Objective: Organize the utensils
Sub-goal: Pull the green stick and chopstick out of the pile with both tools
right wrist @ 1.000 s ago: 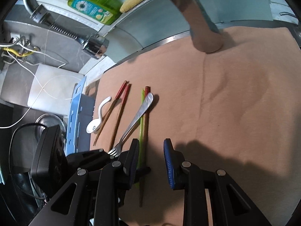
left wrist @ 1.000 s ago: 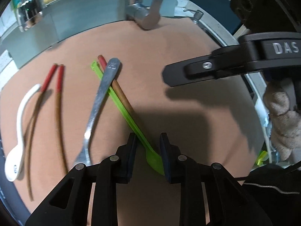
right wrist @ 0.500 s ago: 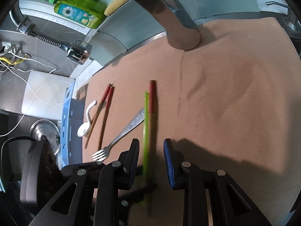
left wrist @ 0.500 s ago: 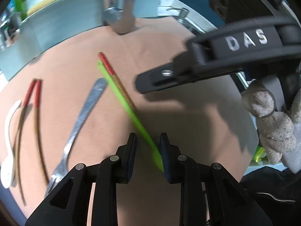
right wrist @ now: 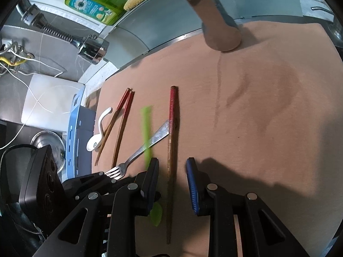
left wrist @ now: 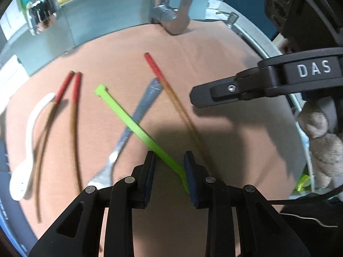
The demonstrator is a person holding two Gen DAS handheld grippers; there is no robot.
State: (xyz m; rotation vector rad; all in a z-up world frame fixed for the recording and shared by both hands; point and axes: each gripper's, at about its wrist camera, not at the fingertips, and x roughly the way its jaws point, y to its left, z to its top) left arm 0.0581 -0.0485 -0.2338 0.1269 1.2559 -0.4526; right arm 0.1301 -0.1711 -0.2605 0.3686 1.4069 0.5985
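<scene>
Loosening around the green plastic spoon [left wrist: 137,128], the left gripper [left wrist: 169,173] suits its light, slippery neck; right gripper [right wrist: 172,182] straddles a lone chopstick [right wrist: 171,141], untouching.

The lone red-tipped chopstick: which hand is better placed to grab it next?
Right. The lone chopstick lies between the right gripper's open fingers, while the left gripper, its jaws opening, has the green utensil between its fingers.

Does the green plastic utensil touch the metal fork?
Touching. In the left wrist view, the green utensil lies across the fork handle, with no gap visible.
</scene>
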